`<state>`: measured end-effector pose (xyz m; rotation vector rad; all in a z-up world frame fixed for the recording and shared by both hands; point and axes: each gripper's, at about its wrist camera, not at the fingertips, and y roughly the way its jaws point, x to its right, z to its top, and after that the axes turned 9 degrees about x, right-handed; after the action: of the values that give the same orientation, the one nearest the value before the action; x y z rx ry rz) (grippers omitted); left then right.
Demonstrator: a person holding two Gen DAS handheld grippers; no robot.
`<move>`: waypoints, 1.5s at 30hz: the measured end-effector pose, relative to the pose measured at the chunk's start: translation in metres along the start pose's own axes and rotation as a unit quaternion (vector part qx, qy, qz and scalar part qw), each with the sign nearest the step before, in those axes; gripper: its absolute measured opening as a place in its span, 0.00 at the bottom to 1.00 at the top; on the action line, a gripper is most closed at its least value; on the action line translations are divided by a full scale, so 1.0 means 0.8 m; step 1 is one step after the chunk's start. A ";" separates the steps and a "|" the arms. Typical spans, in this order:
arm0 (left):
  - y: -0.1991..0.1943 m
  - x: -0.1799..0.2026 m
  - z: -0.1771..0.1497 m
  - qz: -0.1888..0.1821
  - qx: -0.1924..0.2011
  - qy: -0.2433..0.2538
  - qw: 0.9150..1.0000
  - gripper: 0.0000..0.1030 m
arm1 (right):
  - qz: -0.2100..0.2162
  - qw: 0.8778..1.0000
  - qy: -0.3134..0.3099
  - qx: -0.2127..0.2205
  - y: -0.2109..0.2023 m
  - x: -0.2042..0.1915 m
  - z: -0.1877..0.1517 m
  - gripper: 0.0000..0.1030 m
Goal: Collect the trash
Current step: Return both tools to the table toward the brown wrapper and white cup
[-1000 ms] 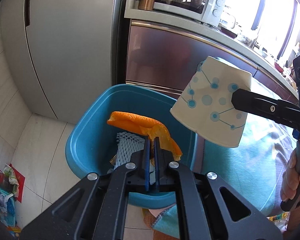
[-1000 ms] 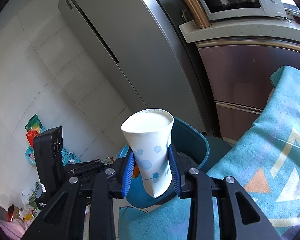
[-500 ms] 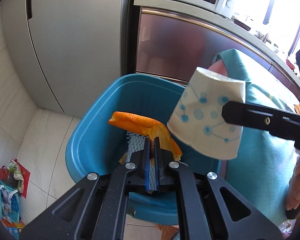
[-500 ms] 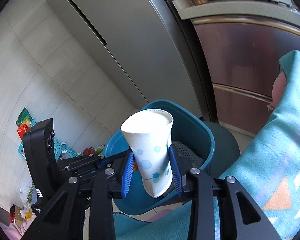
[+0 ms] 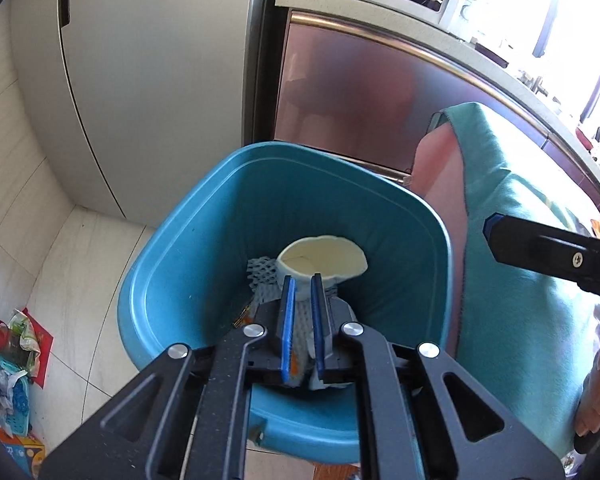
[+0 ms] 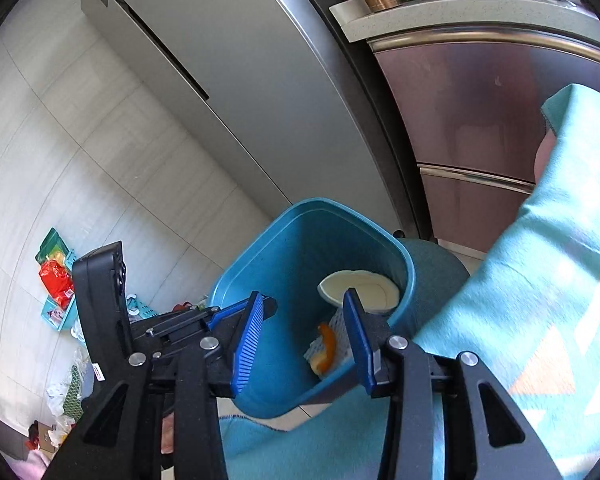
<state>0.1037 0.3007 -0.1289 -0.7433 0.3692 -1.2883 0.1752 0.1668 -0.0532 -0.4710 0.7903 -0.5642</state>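
A: The fingers (image 6: 246,346) of the right gripper (image 6: 304,344) stand wide apart with nothing between them, held over the near rim of the blue bin (image 6: 268,264).

B: And the left gripper (image 5: 303,330)?

A: Its blue pads are drawn close together with only a narrow gap. Through that gap you see bin contents below, so the left gripper holds nothing.

B: Where's the trash?

A: In the bin. The paper cup (image 5: 322,258) sits inside, mouth up and tilted, its rim crushed out of round, just beyond the left fingertips. In the right view the cup (image 6: 360,286) leans toward the bin's far right wall, beyond the right-hand finger.

B: Anything else in there?

A: White foam netting (image 5: 262,272) lies to the left of the cup and under it, and an orange peel (image 6: 326,350) rests on the netting at the bottom, showing between the right gripper's spread fingers.

B: Around the bin?

A: A teal cloth (image 6: 540,300) on its right, the fridge (image 5: 152,80) behind it.
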 end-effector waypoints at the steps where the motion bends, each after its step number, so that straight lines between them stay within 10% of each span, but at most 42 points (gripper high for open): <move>1: -0.003 0.001 0.000 -0.004 0.003 -0.001 1.000 0.09 | 0.000 1.000 -0.002 0.003 -0.004 0.000 -0.001 0.38; 13: -0.075 0.050 0.011 -0.081 0.064 0.010 0.995 0.25 | -0.015 0.997 -0.011 0.071 -0.108 0.020 -0.015 0.44; 26: -0.100 0.208 0.000 -0.211 0.057 0.089 0.972 0.31 | -0.128 0.977 0.040 0.169 -0.285 0.109 -0.055 0.46; 45: -0.120 0.430 -0.058 -0.337 0.010 0.209 0.918 0.31 | -0.310 0.887 0.158 0.303 -0.516 0.251 -0.149 0.46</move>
<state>0.0950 -0.0492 -0.0451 -0.5870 0.4610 -2.1168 0.0782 -0.2930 0.0100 -0.0284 0.7132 -1.4634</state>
